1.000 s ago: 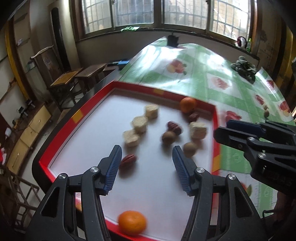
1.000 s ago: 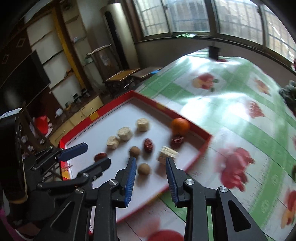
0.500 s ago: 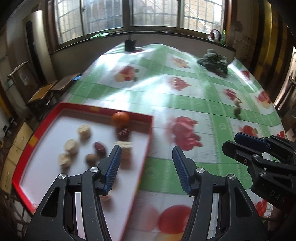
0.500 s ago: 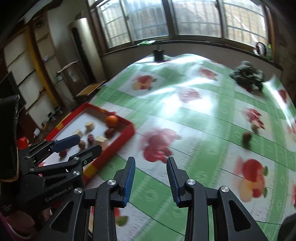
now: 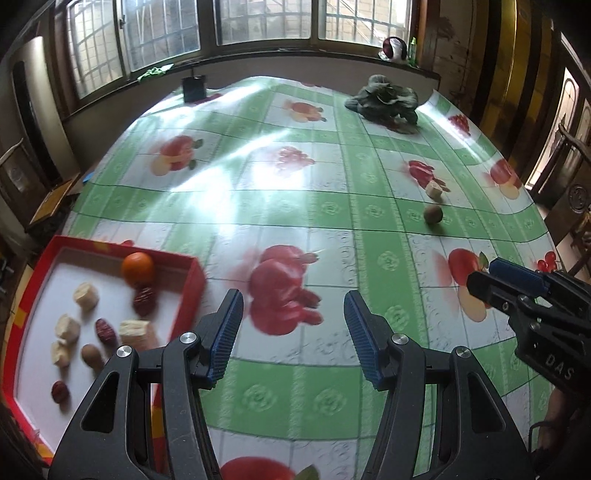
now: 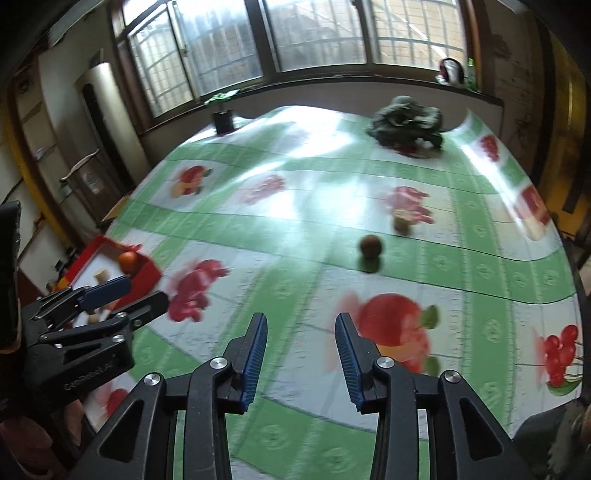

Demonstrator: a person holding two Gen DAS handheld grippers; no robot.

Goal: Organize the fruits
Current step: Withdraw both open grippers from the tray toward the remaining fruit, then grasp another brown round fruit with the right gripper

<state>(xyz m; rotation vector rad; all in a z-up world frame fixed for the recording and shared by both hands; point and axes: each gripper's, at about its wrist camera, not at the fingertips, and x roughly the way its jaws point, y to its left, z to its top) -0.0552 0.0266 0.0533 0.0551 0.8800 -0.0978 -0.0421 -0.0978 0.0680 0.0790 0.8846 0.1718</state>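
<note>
Both cameras ride low behind their own jaws, tilted down across the bench [image 5: 332, 206] toward the far windows [image 5: 258, 22]. The left view sits near the red tray [image 5: 195, 280]; the right view looks from further right. Both share the tray, the brown fruit [image 6: 370, 246] and the windows.

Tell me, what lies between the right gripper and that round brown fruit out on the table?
Only bare tablecloth, in the right wrist view, between right gripper and brown fruit.

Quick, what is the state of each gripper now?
Left gripper: open, holding nothing.
Right gripper: open and opening wider, nothing between the jaws.
</note>
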